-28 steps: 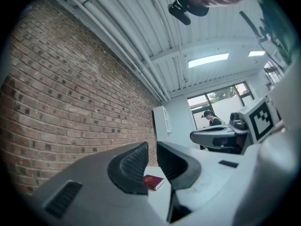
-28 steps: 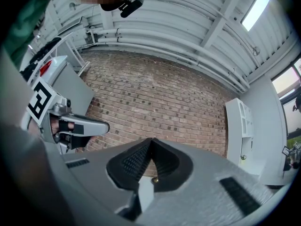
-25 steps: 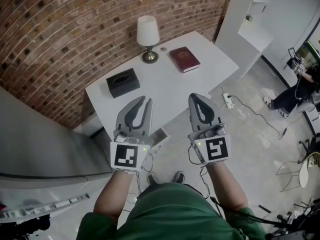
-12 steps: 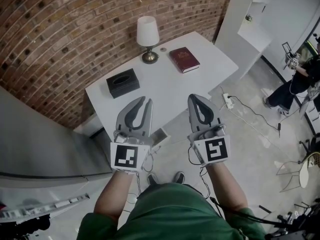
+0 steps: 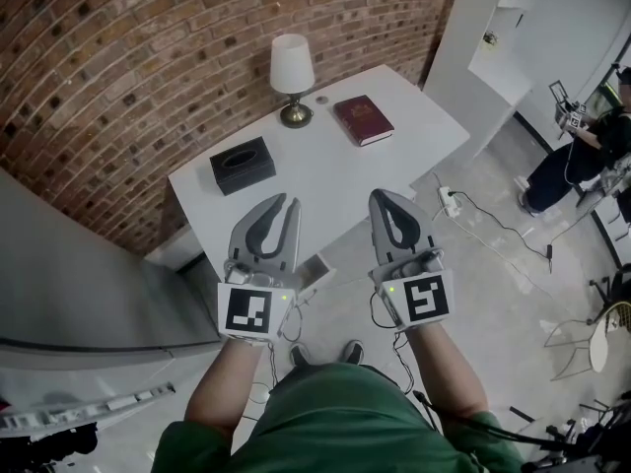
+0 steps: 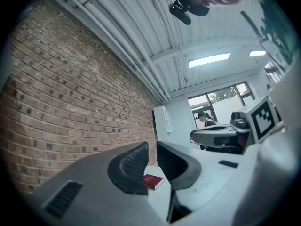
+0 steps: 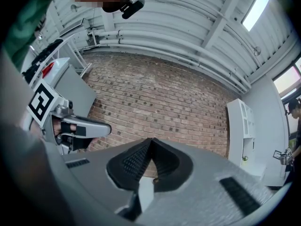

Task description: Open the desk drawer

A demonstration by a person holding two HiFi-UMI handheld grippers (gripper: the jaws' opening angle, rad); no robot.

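Observation:
A white desk [image 5: 404, 116] stands against the brick wall, seen from above in the head view. On it are a lamp [image 5: 292, 65], a red book [image 5: 363, 118] and a black tissue box [image 5: 242, 163]. A small white boxy part [image 5: 315, 268] shows below the desk's near edge; I cannot tell whether it is the drawer. My left gripper [image 5: 288, 201] hovers over the near edge, open a narrow gap with nothing in it. In the left gripper view, the left gripper [image 6: 152, 147] frames the book [image 6: 153, 181]. My right gripper [image 5: 381, 194] is beside it, shut and empty, its tips meeting in the right gripper [image 7: 151, 141] view.
A power strip with a cable [image 5: 449, 197] lies on the floor right of the desk. A white cabinet [image 5: 493, 37] stands at the desk's far right corner. A seated person [image 5: 582, 156] is at the far right. A grey surface [image 5: 79, 284] fills the left.
Both grippers have stayed where they were. Only the person at the far right has shifted position.

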